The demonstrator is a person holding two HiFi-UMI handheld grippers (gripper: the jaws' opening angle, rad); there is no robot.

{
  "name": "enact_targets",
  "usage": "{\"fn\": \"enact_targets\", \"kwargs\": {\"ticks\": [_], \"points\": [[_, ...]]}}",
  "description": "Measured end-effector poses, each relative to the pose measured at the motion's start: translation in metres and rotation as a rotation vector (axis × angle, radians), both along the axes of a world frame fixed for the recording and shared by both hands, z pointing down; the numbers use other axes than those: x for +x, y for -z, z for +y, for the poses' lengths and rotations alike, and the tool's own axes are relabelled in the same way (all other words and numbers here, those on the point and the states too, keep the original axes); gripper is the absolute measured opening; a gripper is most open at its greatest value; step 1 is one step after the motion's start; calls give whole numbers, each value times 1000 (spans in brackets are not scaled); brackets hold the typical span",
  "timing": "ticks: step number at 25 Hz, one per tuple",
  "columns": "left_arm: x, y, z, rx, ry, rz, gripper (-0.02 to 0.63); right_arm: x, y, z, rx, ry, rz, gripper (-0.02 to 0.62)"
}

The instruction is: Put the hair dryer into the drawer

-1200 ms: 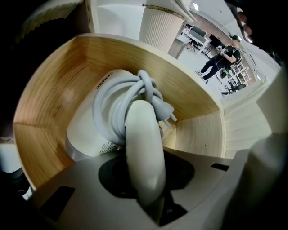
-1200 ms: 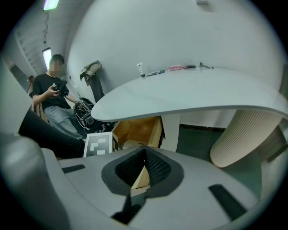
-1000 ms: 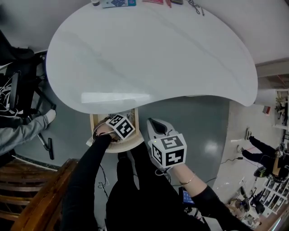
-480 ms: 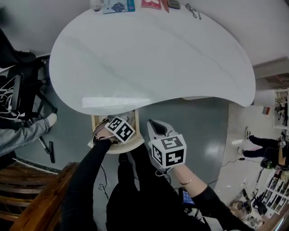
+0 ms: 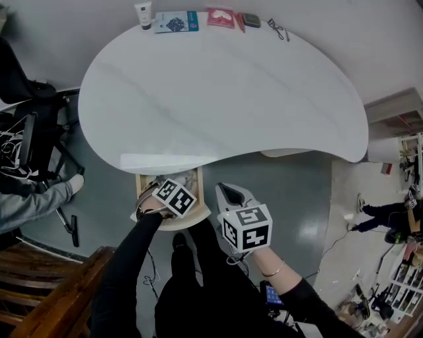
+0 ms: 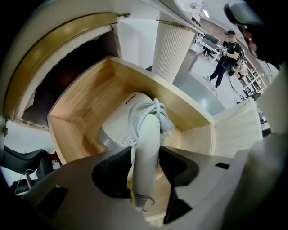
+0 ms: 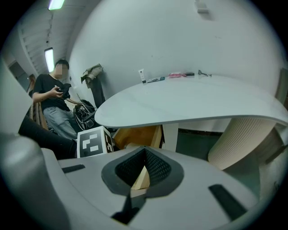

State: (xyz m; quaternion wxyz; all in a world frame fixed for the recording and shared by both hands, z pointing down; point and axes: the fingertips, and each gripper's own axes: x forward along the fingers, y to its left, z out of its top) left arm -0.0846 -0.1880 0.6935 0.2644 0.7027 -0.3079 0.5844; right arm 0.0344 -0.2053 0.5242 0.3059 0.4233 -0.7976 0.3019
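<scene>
The white hair dryer (image 6: pixel 128 123) lies in the open wooden drawer (image 6: pixel 87 87) with its cord wound round the handle. My left gripper (image 6: pixel 145 170) points straight down over it. Its jaws are opening, and the handle still stands between the pads, which no longer squeeze it. In the head view the left gripper (image 5: pixel 173 198) hangs over the drawer (image 5: pixel 173 220) under the table's front edge. My right gripper (image 5: pixel 229 189) hovers just right of the drawer, shut with nothing in it. The right gripper view shows its pads (image 7: pixel 144 155) meeting at the tip.
The white curved table (image 5: pixel 225 92) overhangs the drawer; a tube (image 5: pixel 143 14), cards and small items lie at its far edge. Its ribbed pedestal (image 7: pixel 243 139) stands to the right. A seated person (image 5: pixel 30 198) and wooden steps (image 5: pixel 46 284) are at the left.
My left gripper has lifted slightly above the drawer while the hair dryer stays down inside. The right gripper has kept its place.
</scene>
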Motion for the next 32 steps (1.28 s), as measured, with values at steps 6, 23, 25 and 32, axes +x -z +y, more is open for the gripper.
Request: {"fn": "enact_targets", "kwargs": {"ticks": [6,23,25,32], "points": [[0,3,2,-3,-11,-29,212,8,4,-1,12,-15,3,2],[-5,112,-28,264,247,296,29,-14,33,1,90,3,-38,2],[-8,133,-32,340,286,358,13,-19,38,4,104,4,-47,2],[-23,193,-22,509,377,488,9,-31,54,16,141,-1,-86,2]]}}
